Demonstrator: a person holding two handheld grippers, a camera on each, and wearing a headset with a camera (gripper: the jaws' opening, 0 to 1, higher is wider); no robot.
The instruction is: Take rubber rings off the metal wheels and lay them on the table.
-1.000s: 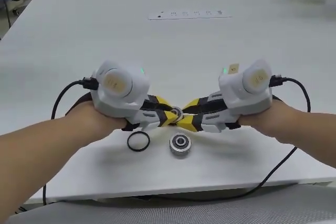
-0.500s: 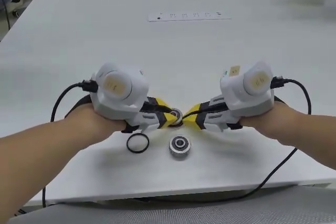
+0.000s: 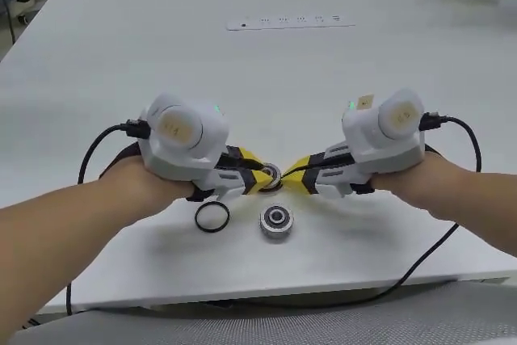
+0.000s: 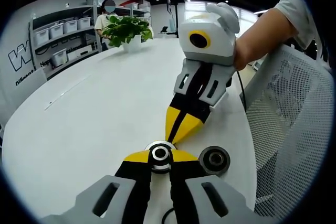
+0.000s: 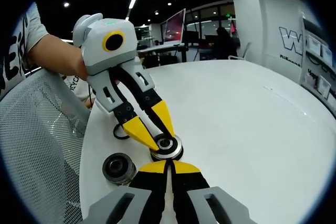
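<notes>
Now the left tool (image 3: pixel 259 177) clamps the small silver metal wheel (image 5: pixel 167 146) just above the white table (image 3: pixel 339 78); the right tool (image 5: pixel 169 164), closed at its rim, should nip only the black rubber ring (image 5: pixel 178 153), then peel outward.

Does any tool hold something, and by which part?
The left tool grips a metal wheel across its rim. The right tool, shut, touches that wheel's edge; whether it pinches anything cannot be told.

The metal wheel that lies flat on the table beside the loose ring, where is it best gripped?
Probably across its outer rim, coming down from above: the wheel lies flat on the table, hole up, with its round edge free all around.
</notes>
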